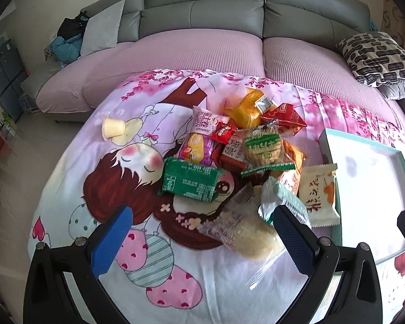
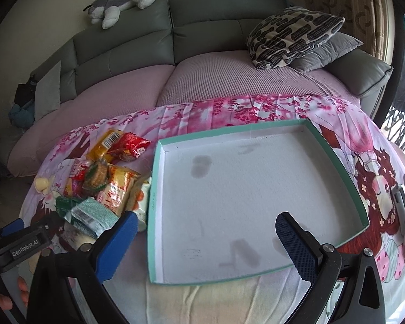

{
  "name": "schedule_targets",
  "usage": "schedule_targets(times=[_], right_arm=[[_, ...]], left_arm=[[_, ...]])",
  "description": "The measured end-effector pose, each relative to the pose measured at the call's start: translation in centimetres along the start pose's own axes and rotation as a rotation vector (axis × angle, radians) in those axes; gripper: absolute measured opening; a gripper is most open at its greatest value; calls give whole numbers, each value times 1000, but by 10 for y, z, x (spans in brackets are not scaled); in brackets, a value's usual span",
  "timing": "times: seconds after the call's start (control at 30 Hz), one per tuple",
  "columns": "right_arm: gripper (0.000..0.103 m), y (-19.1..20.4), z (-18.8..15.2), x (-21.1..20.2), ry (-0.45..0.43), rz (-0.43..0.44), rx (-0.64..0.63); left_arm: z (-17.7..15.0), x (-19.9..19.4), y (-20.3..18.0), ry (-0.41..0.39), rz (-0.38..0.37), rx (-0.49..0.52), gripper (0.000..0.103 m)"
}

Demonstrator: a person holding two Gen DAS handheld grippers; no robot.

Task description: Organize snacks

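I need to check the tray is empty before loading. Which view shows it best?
The right wrist view: the whole teal-rimmed tray shows, holding no snacks. The left wrist view catches only its near-left part.

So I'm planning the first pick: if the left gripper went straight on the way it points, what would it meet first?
Probably the clear-wrapped pale cake, nearest between the open left gripper fingers, then the green packet. Depth is uncertain.
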State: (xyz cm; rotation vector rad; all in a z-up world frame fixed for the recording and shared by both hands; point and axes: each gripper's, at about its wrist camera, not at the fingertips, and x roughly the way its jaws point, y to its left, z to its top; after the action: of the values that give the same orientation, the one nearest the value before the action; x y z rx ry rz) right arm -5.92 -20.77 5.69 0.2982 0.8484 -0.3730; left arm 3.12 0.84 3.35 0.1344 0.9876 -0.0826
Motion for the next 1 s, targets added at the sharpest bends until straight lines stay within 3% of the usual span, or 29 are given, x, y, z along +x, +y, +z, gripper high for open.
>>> schedule_targets(times=[0.33, 0.7, 1.0], right_arm=[[103, 59, 21, 17, 23, 134, -105], [103, 118, -2, 61, 156, 205, -240], [100, 138, -12, 79, 206, 275, -249]], left_arm=[[5, 23, 30, 42, 24, -135, 103], [-7, 44, 75, 94, 32, -255, 103], [-8, 44, 82, 93, 20, -278, 103]])
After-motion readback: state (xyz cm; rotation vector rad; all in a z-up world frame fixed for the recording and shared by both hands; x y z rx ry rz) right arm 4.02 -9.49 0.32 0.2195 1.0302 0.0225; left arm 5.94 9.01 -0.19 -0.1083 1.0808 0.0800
